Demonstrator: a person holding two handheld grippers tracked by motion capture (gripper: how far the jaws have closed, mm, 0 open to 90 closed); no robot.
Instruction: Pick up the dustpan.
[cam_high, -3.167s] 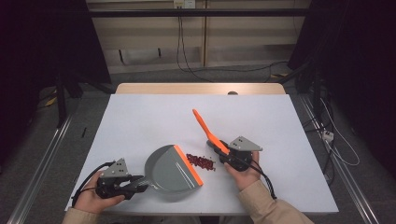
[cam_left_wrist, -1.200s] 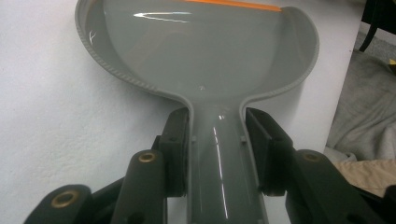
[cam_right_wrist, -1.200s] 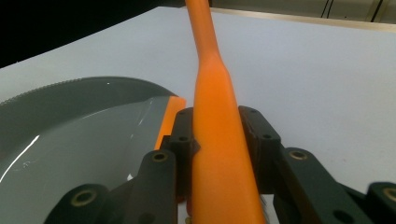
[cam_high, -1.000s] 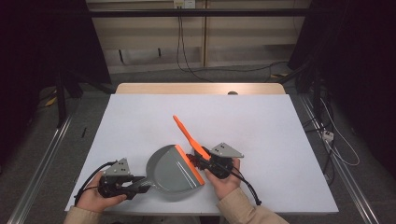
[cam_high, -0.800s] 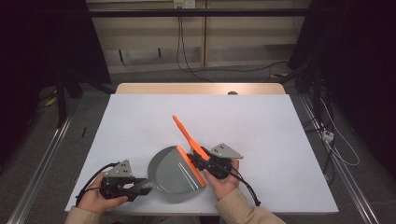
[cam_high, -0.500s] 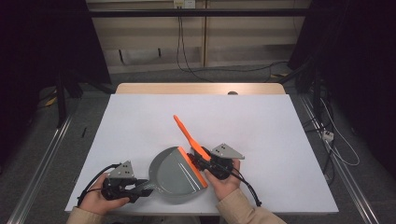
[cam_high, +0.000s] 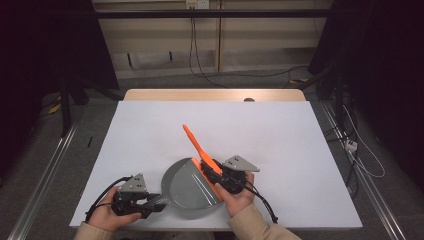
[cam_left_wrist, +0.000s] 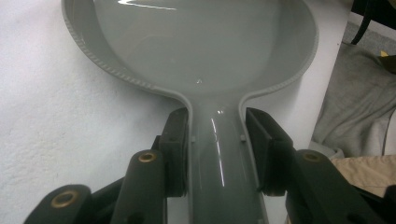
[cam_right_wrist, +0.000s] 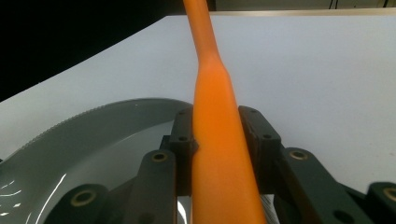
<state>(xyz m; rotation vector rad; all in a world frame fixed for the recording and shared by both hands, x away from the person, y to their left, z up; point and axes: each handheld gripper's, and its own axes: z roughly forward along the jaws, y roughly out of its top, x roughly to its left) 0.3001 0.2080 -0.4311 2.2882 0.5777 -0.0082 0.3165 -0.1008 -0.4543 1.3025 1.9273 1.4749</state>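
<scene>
Dustpan (cam_high: 192, 187) handle sits pinched in my left gripper (cam_left_wrist: 217, 140) at the near table (cam_high: 150, 130) edge, so I keep it flat and clear of the drop. Rightward, my right gripper (cam_right_wrist: 217, 135) clamps the orange brush (cam_high: 196, 145) over the pan's lip; open room lies far and right.

left tongs (cam_high: 150, 202): clamped on grey dustpan (cam_high: 190, 187) handle, near front edge of white tabletop (cam_high: 280, 130) | right tongs (cam_high: 220, 175): gripping orange brush (cam_high: 197, 147), handle tilted up and away | brush at dustpan's right rim
</scene>
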